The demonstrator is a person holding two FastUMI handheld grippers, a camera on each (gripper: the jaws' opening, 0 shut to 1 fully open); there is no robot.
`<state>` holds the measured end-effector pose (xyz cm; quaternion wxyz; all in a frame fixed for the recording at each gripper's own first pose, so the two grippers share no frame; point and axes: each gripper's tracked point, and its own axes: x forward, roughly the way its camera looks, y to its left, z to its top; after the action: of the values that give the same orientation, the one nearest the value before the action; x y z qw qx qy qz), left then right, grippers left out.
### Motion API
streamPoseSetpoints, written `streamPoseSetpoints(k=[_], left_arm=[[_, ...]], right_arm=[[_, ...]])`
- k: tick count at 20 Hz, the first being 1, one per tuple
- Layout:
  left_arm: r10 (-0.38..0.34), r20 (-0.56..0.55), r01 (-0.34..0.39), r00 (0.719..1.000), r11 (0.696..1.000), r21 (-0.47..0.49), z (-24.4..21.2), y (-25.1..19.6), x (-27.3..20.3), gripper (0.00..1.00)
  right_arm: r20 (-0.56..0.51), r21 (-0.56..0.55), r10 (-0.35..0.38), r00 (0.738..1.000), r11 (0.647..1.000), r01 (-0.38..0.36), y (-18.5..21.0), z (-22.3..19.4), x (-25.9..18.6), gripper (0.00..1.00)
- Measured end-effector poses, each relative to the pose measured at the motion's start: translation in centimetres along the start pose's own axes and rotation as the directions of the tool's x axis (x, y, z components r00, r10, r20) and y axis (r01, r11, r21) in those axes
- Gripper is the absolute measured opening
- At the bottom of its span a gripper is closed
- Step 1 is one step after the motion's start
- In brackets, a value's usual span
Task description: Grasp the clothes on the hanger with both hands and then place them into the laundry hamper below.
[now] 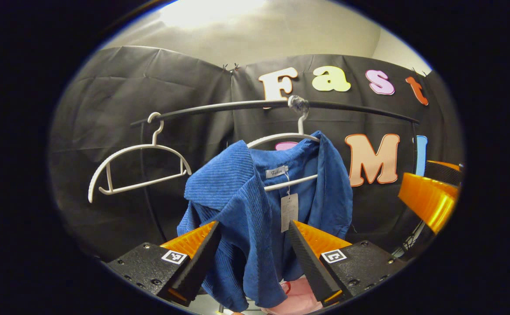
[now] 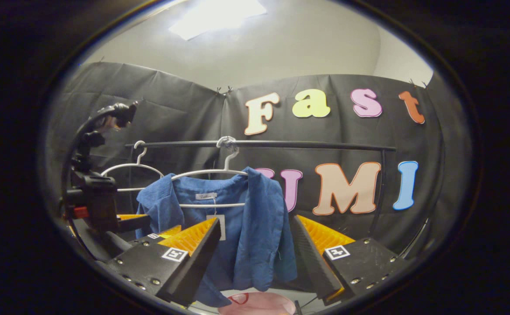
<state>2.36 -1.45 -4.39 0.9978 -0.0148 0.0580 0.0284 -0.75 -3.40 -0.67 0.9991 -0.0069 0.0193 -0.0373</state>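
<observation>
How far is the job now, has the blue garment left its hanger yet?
Nothing is done yet: the blue garment hangs on its white hanger. Both grippers, left and right, are open before it, gripping nothing. Left to do: grasping, lifting off, and lowering into the pink hamper.

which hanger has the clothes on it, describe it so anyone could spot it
Find the black rail running across the black cloth wall. Two white hangers hang from it; take the one nearer the middle, the hanger carrying the blue garment with a paper tag. The other, the bare hanger, holds nothing.
</observation>
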Motion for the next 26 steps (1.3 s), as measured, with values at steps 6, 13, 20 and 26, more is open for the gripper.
streamPoseSetpoints(k=[6,13,20,26], left_arm=[[0.032,-0.076,-0.032,0.997,1.0,0.0,-3.1,-0.3,1.9,0.94],[0.062,-0.134,-0.066,0.989,0.998,-0.024,-4.4,1.5,2.7,0.56],[0.066,-0.16,-0.064,0.985,0.998,0.019,-4.4,3.1,2.5,0.05],[-0.043,-0.152,0.051,0.987,0.998,0.048,-4.2,2.2,2.2,0.0]], right_arm=[[-0.011,-0.008,-0.008,1.0,1.0,0.008,-1.3,-0.2,0.9,0.98],[-0.024,-0.012,0.027,0.999,1.0,-0.027,-1.0,-1.1,3.0,0.98],[-0.054,-0.011,0.056,0.997,0.998,-0.057,-0.1,-2.7,6.3,0.98],[-0.058,0.001,0.08,0.995,0.997,-0.08,1.9,-4.5,11.4,0.98]])
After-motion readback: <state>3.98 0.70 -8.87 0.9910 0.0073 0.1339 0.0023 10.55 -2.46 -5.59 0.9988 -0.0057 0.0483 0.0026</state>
